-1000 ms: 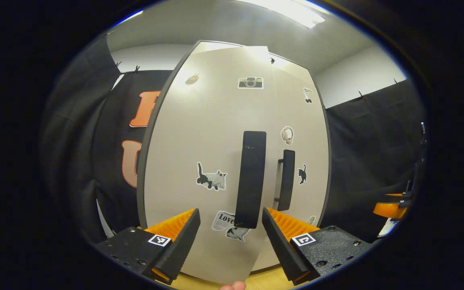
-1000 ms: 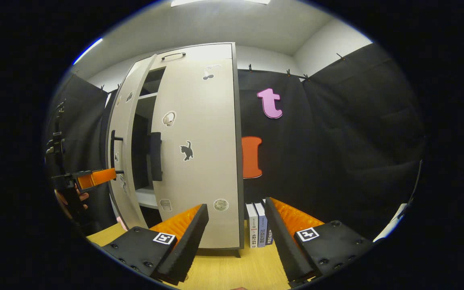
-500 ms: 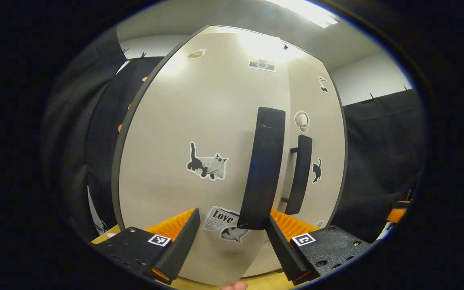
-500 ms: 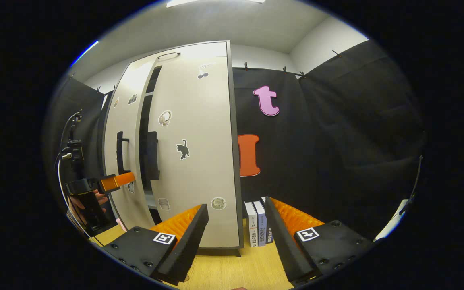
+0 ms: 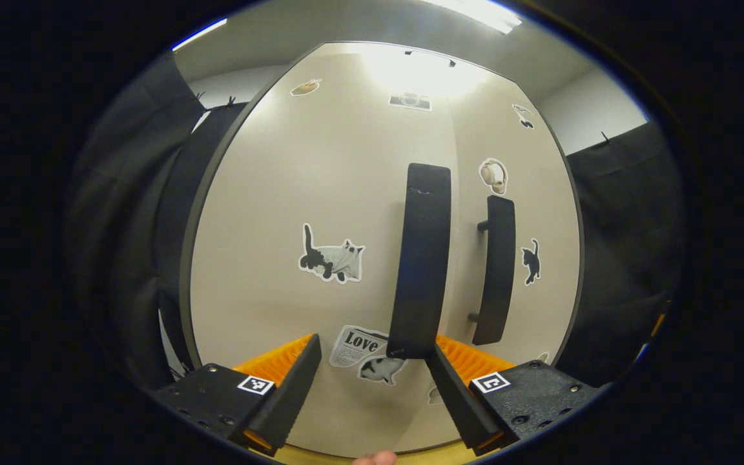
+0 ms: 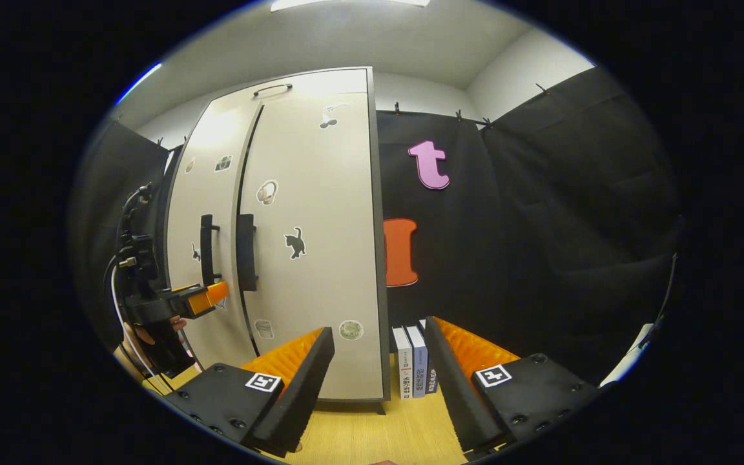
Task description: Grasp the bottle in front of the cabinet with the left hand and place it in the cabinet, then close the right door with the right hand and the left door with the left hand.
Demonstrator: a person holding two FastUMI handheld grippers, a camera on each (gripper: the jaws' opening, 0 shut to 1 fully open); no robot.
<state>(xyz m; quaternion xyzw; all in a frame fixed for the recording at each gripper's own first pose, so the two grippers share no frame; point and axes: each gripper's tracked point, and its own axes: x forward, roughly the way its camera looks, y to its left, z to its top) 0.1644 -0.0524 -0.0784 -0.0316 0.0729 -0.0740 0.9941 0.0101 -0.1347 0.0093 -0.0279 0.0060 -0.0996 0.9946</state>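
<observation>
Booth w/ cabinet (image 6: 307, 226): right door (image 6: 310, 258) shut, left door (image 6: 207, 213) nearly flush. Left gripper (image 5: 369, 381) spread, pushing at its handle (image 5: 422, 258); right gripper (image 6: 378, 381) spread, idle. Bottle presumably inside, unseen.

The tall cabinet (image 6: 320, 258) is finished in pale beige with dark edging, and black bar handles (image 5: 422, 258) are fitted. Black-and-white cat stickers (image 5: 332, 261) are scattered over the doors. The wooden tabletop (image 6: 398, 433) is light yellow; white and lavender books (image 6: 411, 361) are seen.
</observation>
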